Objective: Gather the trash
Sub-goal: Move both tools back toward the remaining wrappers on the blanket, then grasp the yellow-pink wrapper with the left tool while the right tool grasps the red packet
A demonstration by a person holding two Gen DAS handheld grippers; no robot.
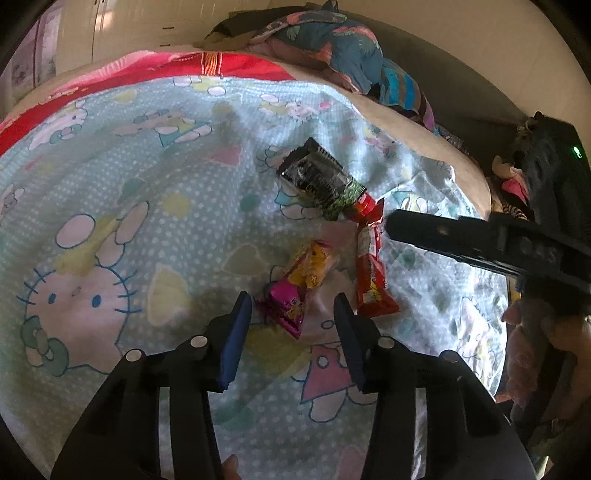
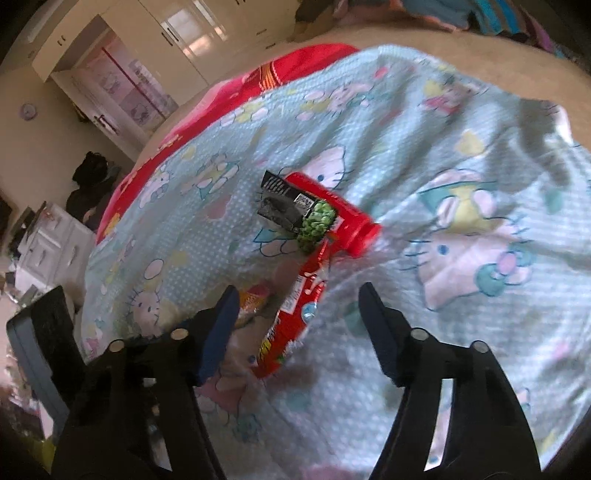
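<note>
Several snack wrappers lie on a pale blue cartoon-cat bedsheet (image 1: 110, 192). A pink and yellow wrapper (image 1: 299, 288) sits between the tips of my left gripper (image 1: 293, 314), whose blue pads stand apart from it, so the gripper is open. To its right lies a long red wrapper (image 1: 371, 273); beyond that a black and green wrapper (image 1: 317, 177) rests against a red bottle (image 1: 364, 205). In the right wrist view my right gripper (image 2: 299, 314) is open around the red wrapper (image 2: 295, 314), not touching it. The red bottle (image 2: 332, 210) and black-green wrapper (image 2: 291, 210) lie beyond.
A red blanket (image 1: 184, 66) covers the bed's far side, with a heap of patterned clothes (image 1: 343, 44) behind it. My right gripper's black body (image 1: 480, 240) crosses the left wrist view on the right. White wardrobes (image 2: 177, 33) and drawers (image 2: 48, 236) stand beyond the bed.
</note>
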